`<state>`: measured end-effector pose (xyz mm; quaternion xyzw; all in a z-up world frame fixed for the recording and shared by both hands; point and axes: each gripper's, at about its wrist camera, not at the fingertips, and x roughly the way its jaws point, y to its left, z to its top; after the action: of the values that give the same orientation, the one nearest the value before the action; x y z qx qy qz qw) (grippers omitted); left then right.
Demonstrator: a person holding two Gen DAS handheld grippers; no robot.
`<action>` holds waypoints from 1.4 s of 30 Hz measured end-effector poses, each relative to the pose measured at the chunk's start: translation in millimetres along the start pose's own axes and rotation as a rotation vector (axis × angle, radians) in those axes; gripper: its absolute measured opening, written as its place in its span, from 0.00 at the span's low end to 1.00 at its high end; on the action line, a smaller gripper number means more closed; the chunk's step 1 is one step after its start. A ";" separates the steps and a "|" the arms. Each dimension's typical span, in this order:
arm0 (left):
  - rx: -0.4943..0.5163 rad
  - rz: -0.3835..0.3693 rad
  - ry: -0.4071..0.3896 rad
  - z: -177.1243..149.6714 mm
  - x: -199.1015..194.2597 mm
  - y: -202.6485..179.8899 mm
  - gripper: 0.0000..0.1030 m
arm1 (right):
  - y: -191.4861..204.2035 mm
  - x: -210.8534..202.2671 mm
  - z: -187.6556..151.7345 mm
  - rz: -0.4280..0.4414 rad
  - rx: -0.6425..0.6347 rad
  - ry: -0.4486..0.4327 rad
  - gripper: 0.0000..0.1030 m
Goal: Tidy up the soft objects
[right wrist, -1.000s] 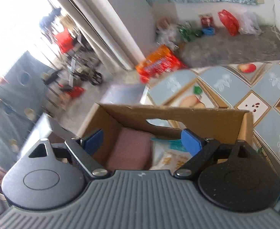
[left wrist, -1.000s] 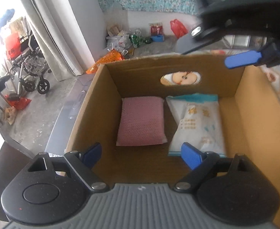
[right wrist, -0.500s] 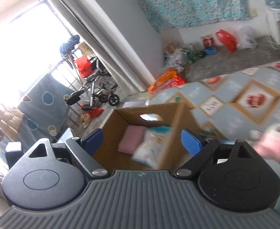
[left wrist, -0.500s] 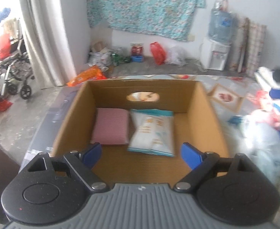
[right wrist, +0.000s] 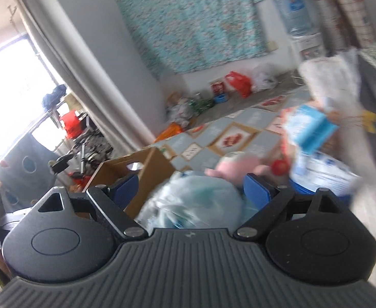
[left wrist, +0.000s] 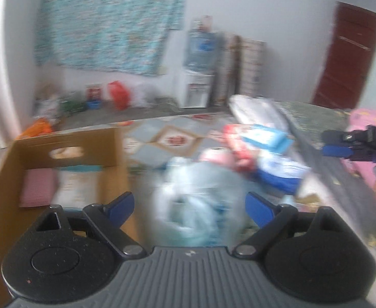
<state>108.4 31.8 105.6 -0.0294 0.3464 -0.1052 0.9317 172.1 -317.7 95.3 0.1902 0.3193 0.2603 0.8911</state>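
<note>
left gripper now swung off the cardboard box, fingers apart, empty, facing a pale blue plastic bag at 12 o'clock. right gripper likewise turned from the box, fingers apart, bag just ahead. box now at 10 o'clock, holding pink pad and snack packet. at 1 o'clock, blurred pile of soft goods unsorted. judged: next pick beginning.
</note>
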 end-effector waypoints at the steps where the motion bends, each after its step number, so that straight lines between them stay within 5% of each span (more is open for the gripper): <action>1: 0.004 -0.022 -0.002 -2.8 4.6 -10.3 0.92 | -6.8 -7.2 -5.4 -0.012 0.008 0.002 0.87; 10: 0.030 -0.172 0.021 -43.6 48.4 -81.9 0.90 | -48.2 -5.7 -51.3 -0.063 0.019 0.067 0.87; 21: 0.143 -0.181 0.109 -97.4 102.8 -119.7 0.59 | -33.3 93.4 -67.5 -0.107 -0.228 0.271 0.80; 28: 0.110 -0.191 0.152 -110.3 132.0 -109.6 0.52 | -38.3 158.2 -63.9 -0.175 -0.284 0.394 0.72; 31: 0.115 -0.185 0.137 -111.0 140.9 -109.6 0.48 | -42.7 174.9 -65.4 -0.208 -0.288 0.431 0.63; 37: 0.125 -0.175 0.122 -108.8 151.9 -110.5 0.47 | -59.0 176.7 -57.7 -0.219 -0.214 0.413 0.23; 42: 0.118 -0.187 0.098 -104.2 146.7 -107.2 0.47 | -77.1 164.6 -48.7 -0.168 -0.095 0.364 0.16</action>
<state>129.8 -102.7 -53.5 -0.0016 0.3807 -0.2129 0.8999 274.7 -274.0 -56.3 0.0703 0.4772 0.2297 0.8453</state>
